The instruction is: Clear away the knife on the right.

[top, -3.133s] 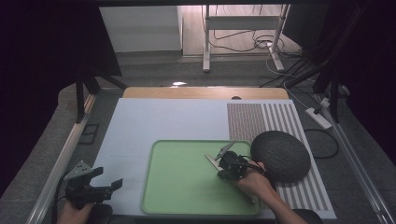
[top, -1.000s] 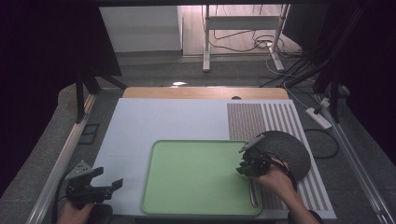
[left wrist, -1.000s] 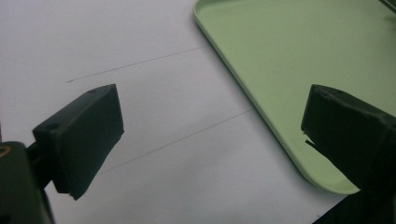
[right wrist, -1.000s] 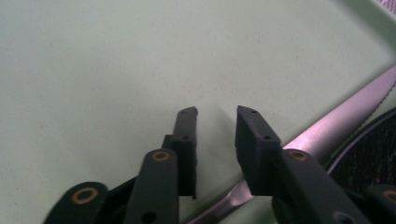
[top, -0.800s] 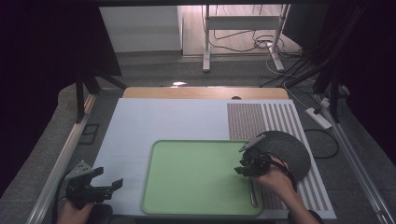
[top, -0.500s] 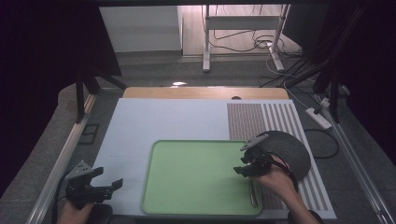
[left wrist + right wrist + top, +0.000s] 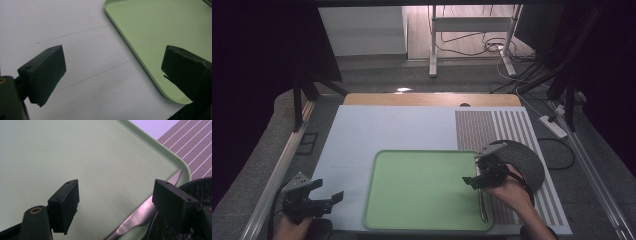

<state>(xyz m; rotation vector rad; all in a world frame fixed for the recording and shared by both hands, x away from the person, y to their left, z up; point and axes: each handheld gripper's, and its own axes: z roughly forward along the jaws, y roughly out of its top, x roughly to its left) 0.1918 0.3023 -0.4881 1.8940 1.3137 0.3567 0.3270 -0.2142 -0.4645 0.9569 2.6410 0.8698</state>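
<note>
A pale green tray (image 7: 412, 190) lies on the white table top. Along its right rim lies a metal knife (image 7: 482, 202) with a serrated blade (image 7: 140, 216), tip pointing away from the person. My right gripper (image 7: 476, 180) hovers open just above the knife's far end, holding nothing (image 7: 116, 200). In the right gripper view the knife runs under its right jaw. My left gripper (image 7: 319, 200) rests open and empty at the table's front left. Its jaws (image 7: 113, 72) straddle bare white surface and the tray's near left corner (image 7: 162, 30).
A dark round plate (image 7: 524, 160) sits on a striped brown placemat (image 7: 492, 130) right of the tray, close behind the right hand. It shows beside the knife (image 7: 197, 185). White table surface (image 7: 382, 130) stretches behind and left of the tray.
Three seconds ago the knife was at the right gripper's jaws, farther left on the tray. It now lies along the right rim, with the gripper open above it. The left gripper has not moved.
</note>
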